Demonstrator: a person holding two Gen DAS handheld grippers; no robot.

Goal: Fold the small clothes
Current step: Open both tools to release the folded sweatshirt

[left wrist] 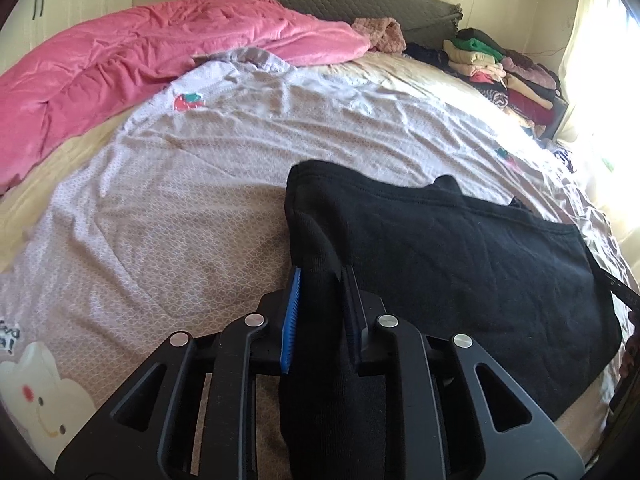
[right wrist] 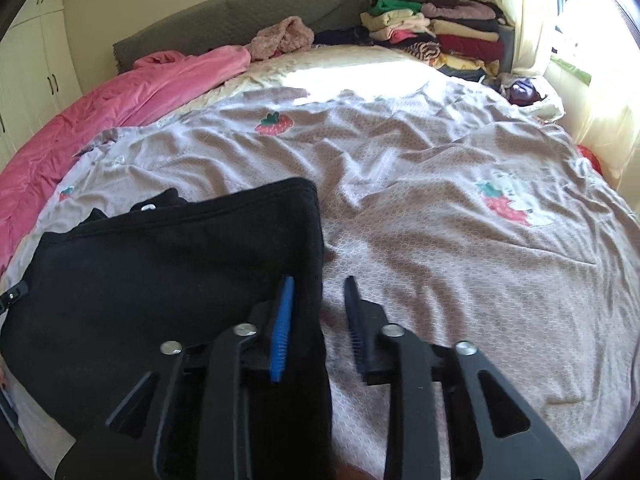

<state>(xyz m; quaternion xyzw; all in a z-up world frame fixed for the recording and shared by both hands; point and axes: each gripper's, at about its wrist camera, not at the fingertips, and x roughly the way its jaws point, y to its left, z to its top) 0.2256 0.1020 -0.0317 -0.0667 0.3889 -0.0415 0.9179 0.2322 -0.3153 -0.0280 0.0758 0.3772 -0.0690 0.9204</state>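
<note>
A black garment [left wrist: 460, 252] lies spread on the patterned bed sheet [left wrist: 180, 208]. My left gripper [left wrist: 322, 276] is shut on the black garment's left edge, with cloth bunched between its blue pads. In the right wrist view the same black garment [right wrist: 160, 256] lies at lower left. My right gripper [right wrist: 318, 280] is open, its jaws standing astride the garment's right edge, with the blue finger [right wrist: 282, 320] over the black cloth and the dark finger [right wrist: 356, 320] over the sheet.
A pink duvet [left wrist: 140, 64] lies along the bed's left side. A stack of folded clothes [right wrist: 440, 36] sits at the far right corner by the grey headboard [right wrist: 240, 20]. A fuzzy pink item [right wrist: 284, 38] lies near the pillows. A bright window is at right.
</note>
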